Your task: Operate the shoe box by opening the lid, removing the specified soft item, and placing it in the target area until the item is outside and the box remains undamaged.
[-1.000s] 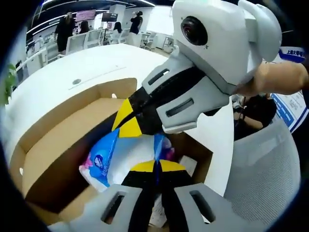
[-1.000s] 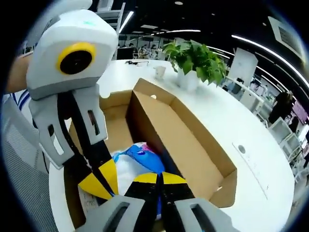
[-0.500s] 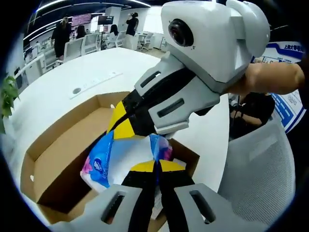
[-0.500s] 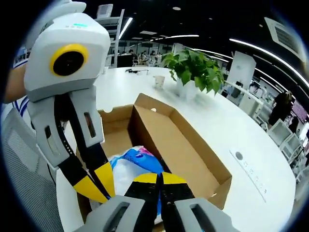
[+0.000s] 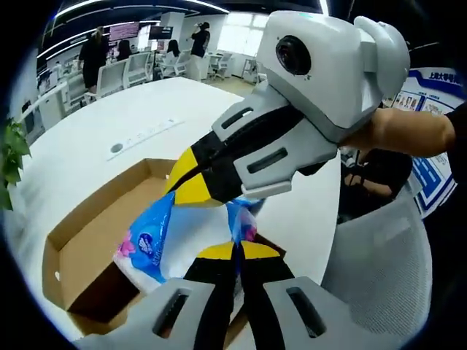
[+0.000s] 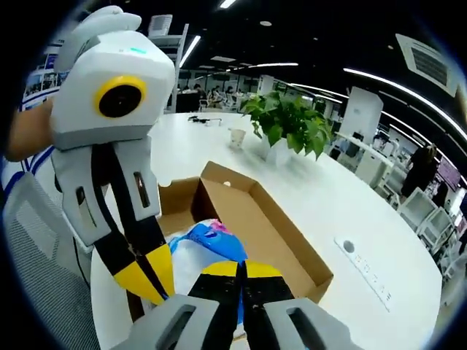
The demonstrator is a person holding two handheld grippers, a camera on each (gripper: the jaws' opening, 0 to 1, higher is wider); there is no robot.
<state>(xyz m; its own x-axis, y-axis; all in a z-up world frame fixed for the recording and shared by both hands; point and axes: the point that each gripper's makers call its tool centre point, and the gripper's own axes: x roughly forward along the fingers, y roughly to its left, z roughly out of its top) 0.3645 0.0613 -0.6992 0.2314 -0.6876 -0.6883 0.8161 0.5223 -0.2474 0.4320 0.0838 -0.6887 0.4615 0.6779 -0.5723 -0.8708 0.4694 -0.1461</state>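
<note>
A soft white and blue plastic pack hangs above the open brown cardboard shoe box, which lies on a white table. My left gripper is shut on the pack's near edge. My right gripper reaches in from the right, its yellow tips shut on the pack's top. In the right gripper view, the right gripper pinches the pack over the box. The left gripper grips beside it from the left.
A potted green plant and a small cup stand on the far side of the table. A grey mesh chair sits close to the table edge. A person's hand holds the right gripper. People stand far behind.
Both grippers have risen with the pack between them. The pack now hangs higher above the box, which looks smaller and lower in both views.
</note>
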